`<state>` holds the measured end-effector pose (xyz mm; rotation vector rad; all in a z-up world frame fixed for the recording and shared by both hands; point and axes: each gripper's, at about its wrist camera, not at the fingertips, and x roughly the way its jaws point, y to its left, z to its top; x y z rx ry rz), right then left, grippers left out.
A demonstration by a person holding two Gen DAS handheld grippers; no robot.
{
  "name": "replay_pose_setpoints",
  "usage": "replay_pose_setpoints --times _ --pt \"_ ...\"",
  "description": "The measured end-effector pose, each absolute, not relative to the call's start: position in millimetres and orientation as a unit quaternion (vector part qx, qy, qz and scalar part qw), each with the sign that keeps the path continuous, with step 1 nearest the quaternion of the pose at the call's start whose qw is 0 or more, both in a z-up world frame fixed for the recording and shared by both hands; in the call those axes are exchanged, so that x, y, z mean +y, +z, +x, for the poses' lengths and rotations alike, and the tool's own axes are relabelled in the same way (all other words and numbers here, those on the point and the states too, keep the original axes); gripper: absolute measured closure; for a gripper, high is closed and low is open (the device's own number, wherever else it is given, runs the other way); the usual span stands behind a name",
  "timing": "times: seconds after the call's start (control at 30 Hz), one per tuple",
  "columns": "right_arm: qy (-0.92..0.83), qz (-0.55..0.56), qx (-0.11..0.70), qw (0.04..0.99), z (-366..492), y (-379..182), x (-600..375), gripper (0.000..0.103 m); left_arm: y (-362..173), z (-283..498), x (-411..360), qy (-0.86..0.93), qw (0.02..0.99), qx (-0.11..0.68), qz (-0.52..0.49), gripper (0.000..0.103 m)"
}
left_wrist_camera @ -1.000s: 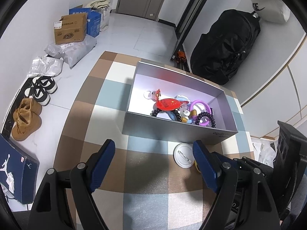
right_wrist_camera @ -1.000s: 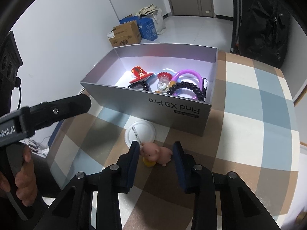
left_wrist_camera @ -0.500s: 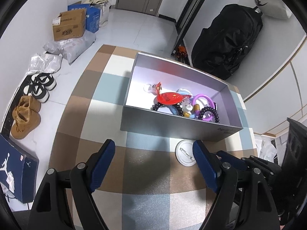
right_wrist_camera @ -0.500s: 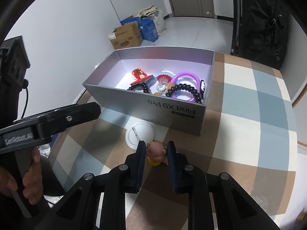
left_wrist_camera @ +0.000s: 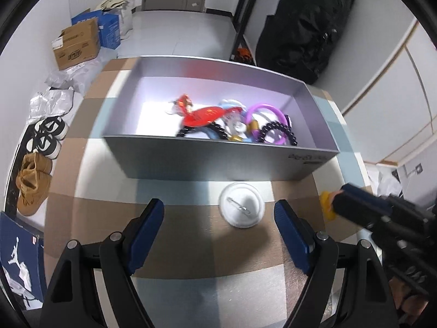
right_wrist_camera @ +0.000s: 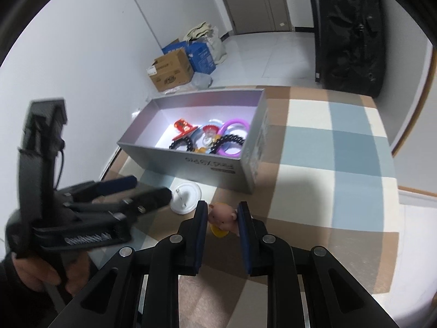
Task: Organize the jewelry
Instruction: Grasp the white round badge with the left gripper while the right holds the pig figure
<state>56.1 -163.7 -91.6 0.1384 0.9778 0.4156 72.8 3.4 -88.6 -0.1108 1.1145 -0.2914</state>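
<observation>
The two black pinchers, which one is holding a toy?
The right gripper: its blue pads squeeze the pink pig toy. The left gripper gapes open over the white round badge, holding nothing.

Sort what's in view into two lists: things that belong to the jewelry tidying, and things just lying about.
Part of the job:
- grey box with bracelets and trinkets
- white badge on the table
- pig charm, gripped in the right gripper
- left gripper, open above the badge

Lying about:
- cardboard box
- shoes
- black bag
</observation>
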Motion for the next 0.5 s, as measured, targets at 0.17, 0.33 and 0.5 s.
replay_pose_setpoints --times 0.17,0.33,0.5 --pt "0.194 0.082 0.451 0.867 53.2 -80.4 -178.3 0.082 -91.8 73.2 -11.9 -0.127 0.839 0.529 -0.007 0.030" --pt "0.185 0.096 0.446 0.870 48.9 -75.5 -192.5 0.082 -97.0 73.5 -20.8 -0.130 0.836 0.534 0.012 0.040" --pt "0.183 0.107 0.440 0.873 46.6 -70.8 -204.1 0.082 -98.2 70.8 -29.3 -0.121 0.840 0.528 0.041 0.043"
